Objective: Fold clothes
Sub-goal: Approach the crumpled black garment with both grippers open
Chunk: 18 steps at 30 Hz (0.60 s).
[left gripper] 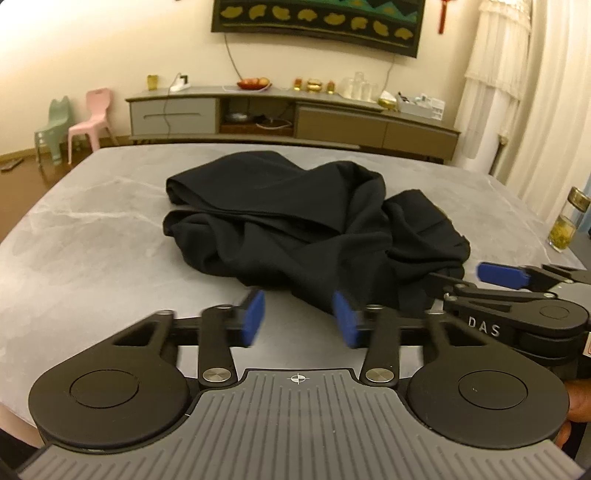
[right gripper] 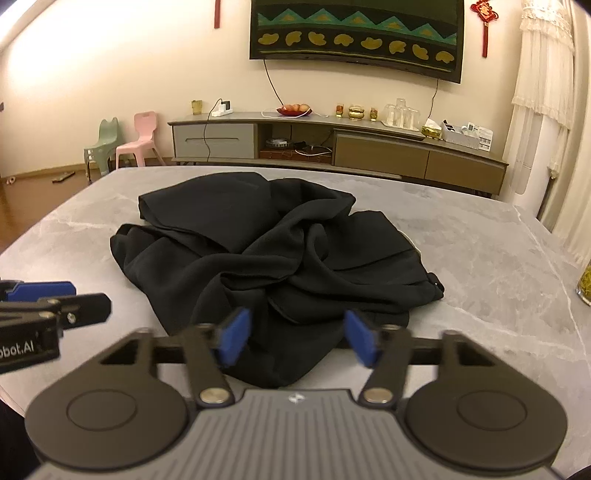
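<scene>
A black garment lies crumpled in a heap on the grey marble table; the right wrist view shows the same garment on the table. My left gripper stands open at the heap's near left edge, blue pads apart with bare table and a cloth tip between them. My right gripper is open too, low over the near hem, with the cloth lying between its fingers but not pinched. Each gripper shows at the side of the other's view.
A glass bottle with yellow-green contents stands at the table's right edge. Beyond the table are a long TV cabinet, a wall-mounted TV, two small plastic chairs at left and white curtains at right.
</scene>
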### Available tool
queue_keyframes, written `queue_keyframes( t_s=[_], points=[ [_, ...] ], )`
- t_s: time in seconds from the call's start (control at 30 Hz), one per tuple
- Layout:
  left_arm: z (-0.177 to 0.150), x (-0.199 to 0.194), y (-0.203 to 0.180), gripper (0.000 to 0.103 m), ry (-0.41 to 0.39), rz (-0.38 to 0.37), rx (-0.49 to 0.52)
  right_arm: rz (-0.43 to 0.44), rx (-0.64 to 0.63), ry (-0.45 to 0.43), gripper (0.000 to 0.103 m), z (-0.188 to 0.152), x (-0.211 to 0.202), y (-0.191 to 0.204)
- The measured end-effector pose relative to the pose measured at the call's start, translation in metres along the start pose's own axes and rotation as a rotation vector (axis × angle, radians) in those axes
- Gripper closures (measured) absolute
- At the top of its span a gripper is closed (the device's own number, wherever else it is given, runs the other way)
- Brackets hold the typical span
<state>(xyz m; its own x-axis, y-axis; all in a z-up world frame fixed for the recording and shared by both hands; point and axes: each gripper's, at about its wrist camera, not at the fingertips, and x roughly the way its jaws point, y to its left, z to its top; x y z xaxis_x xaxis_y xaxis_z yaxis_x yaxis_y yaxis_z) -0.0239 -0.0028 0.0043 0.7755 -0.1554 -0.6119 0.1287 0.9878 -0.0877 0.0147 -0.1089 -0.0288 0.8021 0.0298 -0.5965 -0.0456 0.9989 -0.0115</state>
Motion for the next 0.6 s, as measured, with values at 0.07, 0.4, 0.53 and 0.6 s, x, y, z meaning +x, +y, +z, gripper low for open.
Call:
queue_keyframes(
  t_s=[0.07,0.4,0.53,0.6],
  points=[
    [0.0,-0.002,-0.002,0.103,0.0,-0.001,0.01,0.003,0.001,0.002,0.07,0.0,0.0,-0.001],
    [-0.001,-0.003,-0.002,0.103,-0.021,0.01,0.03,0.035,0.009,0.009,0.103,-0.002,-0.001,-0.003],
    [-0.002,0.005,0.002,0.103,-0.003,-0.009,0.011,0.036,0.007,0.013,0.103,-0.001,0.001,-0.003],
    [-0.002,0.009,0.003,0.103,0.002,-0.006,0.005,0.033,0.009,0.018,0.103,-0.001,0.004,-0.003]
  ],
)
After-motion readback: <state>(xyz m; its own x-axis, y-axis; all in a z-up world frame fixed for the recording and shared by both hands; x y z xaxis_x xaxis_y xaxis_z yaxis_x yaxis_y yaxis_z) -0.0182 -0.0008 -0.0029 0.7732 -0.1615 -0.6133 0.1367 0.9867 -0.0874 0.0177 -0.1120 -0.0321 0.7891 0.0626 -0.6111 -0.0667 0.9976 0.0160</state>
